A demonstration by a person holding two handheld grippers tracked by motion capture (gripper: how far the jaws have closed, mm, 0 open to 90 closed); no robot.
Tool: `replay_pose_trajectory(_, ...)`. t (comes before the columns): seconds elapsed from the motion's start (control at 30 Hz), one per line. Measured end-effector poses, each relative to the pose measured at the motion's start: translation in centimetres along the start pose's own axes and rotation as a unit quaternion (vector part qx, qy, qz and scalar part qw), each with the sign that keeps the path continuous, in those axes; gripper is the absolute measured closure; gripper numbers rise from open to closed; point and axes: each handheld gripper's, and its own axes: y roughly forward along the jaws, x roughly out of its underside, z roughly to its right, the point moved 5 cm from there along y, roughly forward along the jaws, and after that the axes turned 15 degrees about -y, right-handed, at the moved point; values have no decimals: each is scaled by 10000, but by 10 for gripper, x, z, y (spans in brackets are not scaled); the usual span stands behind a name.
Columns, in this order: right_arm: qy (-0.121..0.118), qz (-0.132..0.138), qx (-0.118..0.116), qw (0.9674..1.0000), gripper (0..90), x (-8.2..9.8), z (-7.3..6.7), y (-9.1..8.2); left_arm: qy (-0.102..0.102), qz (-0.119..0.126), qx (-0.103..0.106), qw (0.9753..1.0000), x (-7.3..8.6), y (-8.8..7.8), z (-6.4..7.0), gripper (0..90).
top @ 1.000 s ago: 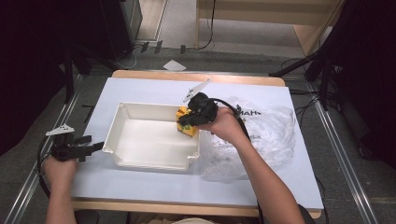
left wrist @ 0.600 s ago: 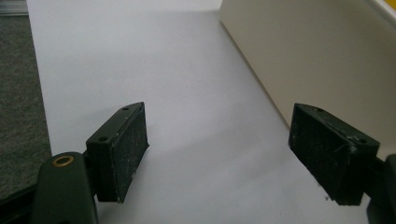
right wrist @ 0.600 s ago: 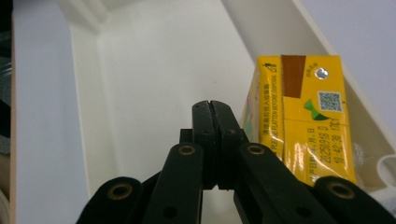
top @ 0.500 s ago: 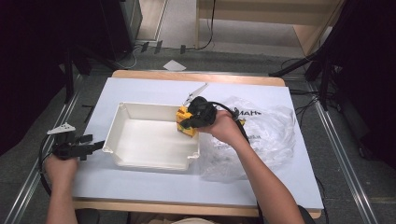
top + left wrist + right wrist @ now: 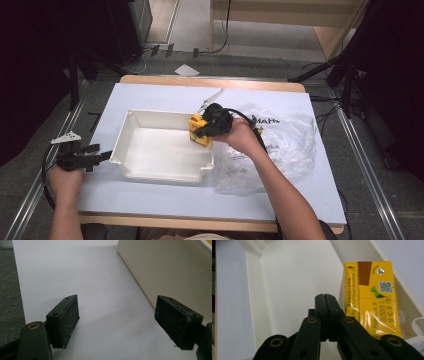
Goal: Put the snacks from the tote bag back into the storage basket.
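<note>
The yellow drink carton [image 5: 372, 297] is standing in the white tray [image 5: 150, 150], tucked against the tray's right wall near its far right corner. Your right gripper [image 5: 327, 297] is sitting just beside it with both jaws pressed flat together and nothing between them; the carton is lying off to one side of the jaws, close against them. In the high view your right hand [image 5: 240, 135] is reaching in over the tray's right rim, forearm angling up from the bottom edge, with the right gripper [image 5: 206, 131] pointing toward the tray's inside.

Most of the tray floor to the left of the carton is lying bare, while the right wall is hemming the carton in closely. Just beyond that wall a crumpled clear plastic bag [image 5: 285, 145] is spreading across the white table [image 5: 150, 200].

On the carton's top you are looking at "PLEASE FLATTEN BEFORE DISPOSAL", a printed date code, a square code, a brown patch and a silver straw seal. Dark letters on the bag are showing too, too broken to read.

Your left gripper [image 5: 125, 322] is resting low over the table near its left edge, jaws standing wide apart and holding nothing, just beside the tray's left outer wall.
</note>
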Motion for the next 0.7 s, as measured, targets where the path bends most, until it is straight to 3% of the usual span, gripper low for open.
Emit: replay_pose_trajectory(0.7, 113, -131, 52, 9998, 900, 9, 9, 0, 0, -1, 4, 10000, 0, 0, 0, 209)
